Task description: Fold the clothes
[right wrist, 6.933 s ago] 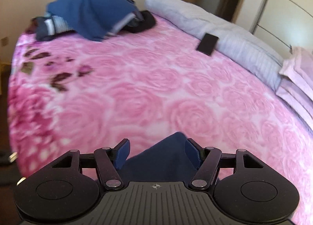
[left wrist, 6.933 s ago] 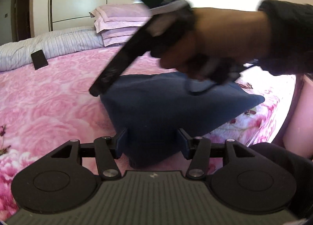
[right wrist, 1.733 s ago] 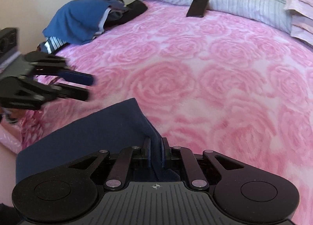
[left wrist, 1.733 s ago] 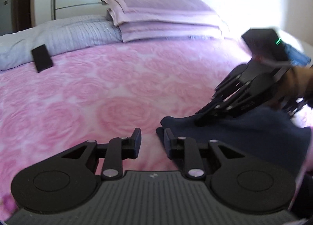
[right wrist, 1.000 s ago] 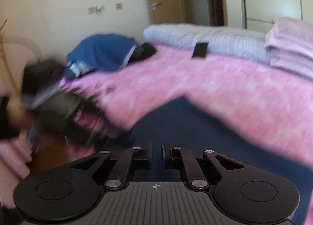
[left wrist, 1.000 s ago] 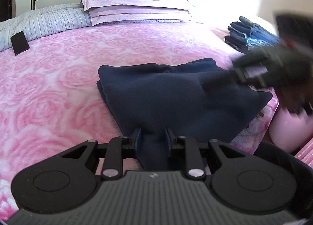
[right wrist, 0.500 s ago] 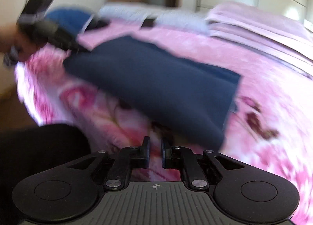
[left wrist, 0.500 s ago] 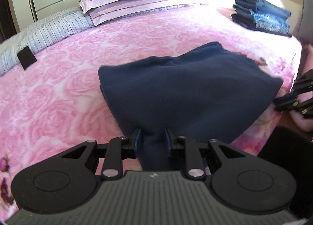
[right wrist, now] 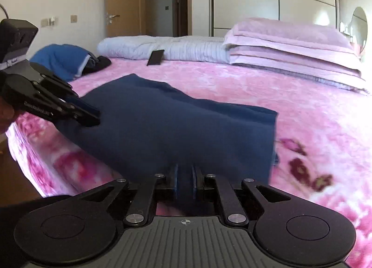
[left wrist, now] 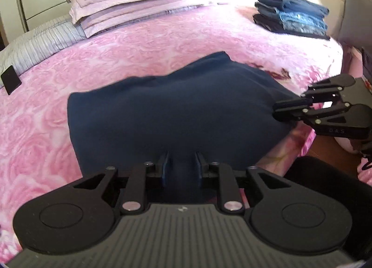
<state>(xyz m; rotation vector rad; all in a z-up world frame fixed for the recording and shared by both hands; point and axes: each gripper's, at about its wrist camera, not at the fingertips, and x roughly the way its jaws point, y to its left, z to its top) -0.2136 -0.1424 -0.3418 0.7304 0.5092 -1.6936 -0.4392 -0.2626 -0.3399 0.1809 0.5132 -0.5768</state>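
A folded navy garment (left wrist: 172, 109) lies on the pink rose bedspread (left wrist: 58, 128), near the bed's front edge. It also shows in the right wrist view (right wrist: 176, 126). My left gripper (left wrist: 181, 171) is shut on the garment's near left corner. It also shows at the left of the right wrist view (right wrist: 91, 120). My right gripper (right wrist: 184, 180) is shut on the garment's near right corner. It also shows at the right of the left wrist view (left wrist: 279, 108). The cloth is stretched between the two grippers.
A stack of folded jeans (left wrist: 293, 16) sits at the far right of the bed. Pink pillows (right wrist: 290, 44) and a striped bolster (right wrist: 162, 49) lie at the head. A black phone (right wrist: 155, 57) leans on the bolster. A blue clothes heap (right wrist: 62, 61) lies far left.
My right gripper, shut and apart from the garment half a second ago, now grips its near right corner. My left gripper has kept its hold. The garment lies wider and flatter.
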